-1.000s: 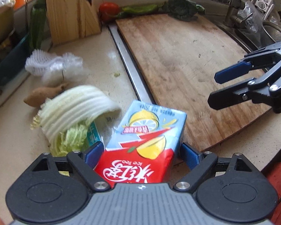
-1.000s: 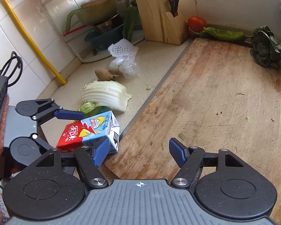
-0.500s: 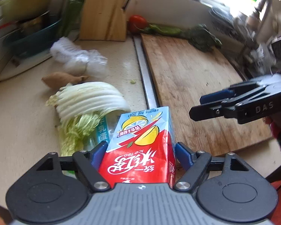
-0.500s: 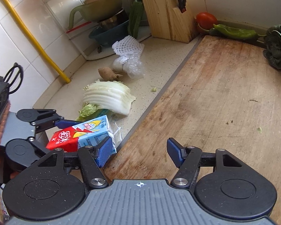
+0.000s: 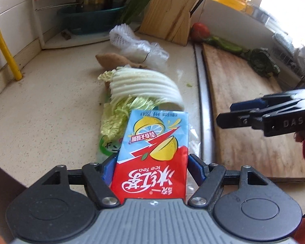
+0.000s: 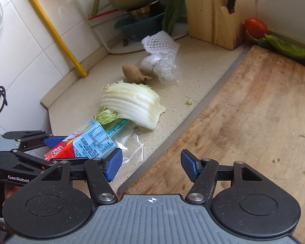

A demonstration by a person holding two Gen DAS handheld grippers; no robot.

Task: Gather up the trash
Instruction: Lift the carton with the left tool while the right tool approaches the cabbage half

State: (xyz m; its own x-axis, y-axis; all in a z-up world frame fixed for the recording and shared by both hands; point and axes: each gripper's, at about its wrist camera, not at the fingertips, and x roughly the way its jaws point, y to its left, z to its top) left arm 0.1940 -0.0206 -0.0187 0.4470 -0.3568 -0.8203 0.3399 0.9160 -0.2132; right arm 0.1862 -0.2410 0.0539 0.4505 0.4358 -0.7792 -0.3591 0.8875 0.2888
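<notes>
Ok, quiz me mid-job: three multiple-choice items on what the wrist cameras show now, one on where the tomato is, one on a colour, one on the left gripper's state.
1. Where is the tomato? A at the near counter edge; B at the back, beside the knife block; C lying on the floor.
2. What colour is the pipe in the tiled corner? A red; B green; C yellow.
3. How is the left gripper? A open and empty; B shut on the ice tea carton; C shut on nothing.

Answers:
1 B: it sits right next to the block, far from the cameras.
2 C: it is plainly yellow in both views.
3 B: its jaws have just been closing, and the blue pads press both sides of the carton, which the right wrist view shows tilted up.
</notes>
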